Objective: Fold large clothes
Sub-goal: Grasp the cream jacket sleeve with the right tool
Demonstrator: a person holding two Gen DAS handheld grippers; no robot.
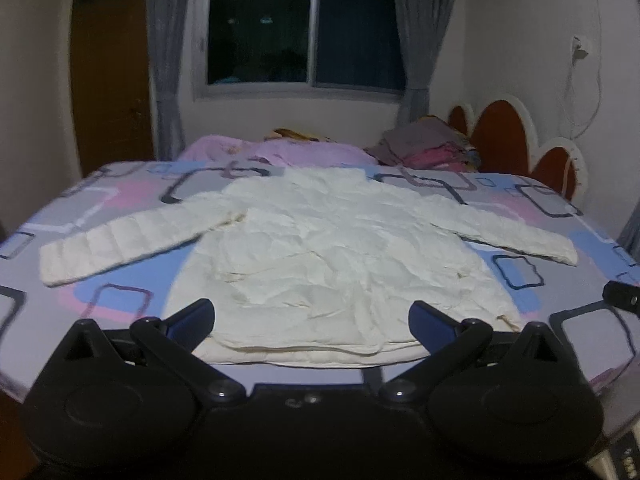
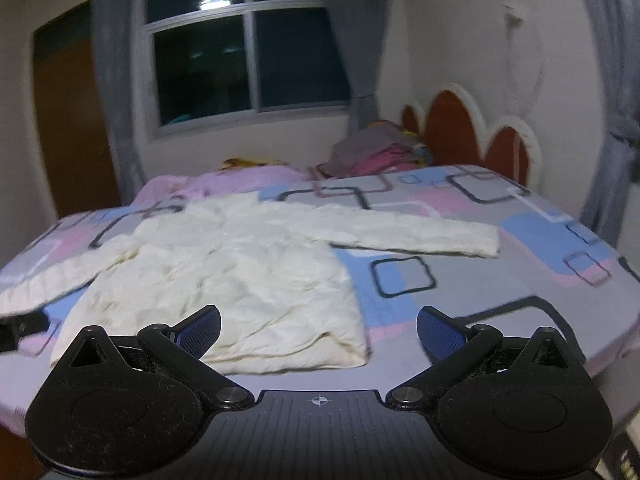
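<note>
A: What is nearest to you?

B: Your left gripper [image 1: 312, 318] has its fingers spread wide with nothing between them, poised over the near hem of the white jacket [image 1: 340, 248]. Your right gripper [image 2: 319, 332] is spread just as wide and empty, over the jacket's near right corner.

A: And where does the jacket lie?

B: You have it flat on the bed [image 1: 120, 292], on a sheet printed with blue, pink and grey squares. The hem faces you, the collar points away, and both sleeves are stretched out sideways. The left sleeve [image 1: 120, 244] reaches toward the bed's left edge; the right sleeve [image 2: 420, 236] runs out over bare sheet.

A: Anything around it?

B: Past the collar you see a pink blanket [image 1: 280, 152], just beside the jacket's far end. To its right sits a heap of grey and pink clothes [image 1: 428, 144], near the red scalloped headboard [image 1: 504, 136]. Behind the bed you have a dark window [image 1: 300, 36] with grey curtains, and a brown door [image 1: 108, 80] at the left.
</note>
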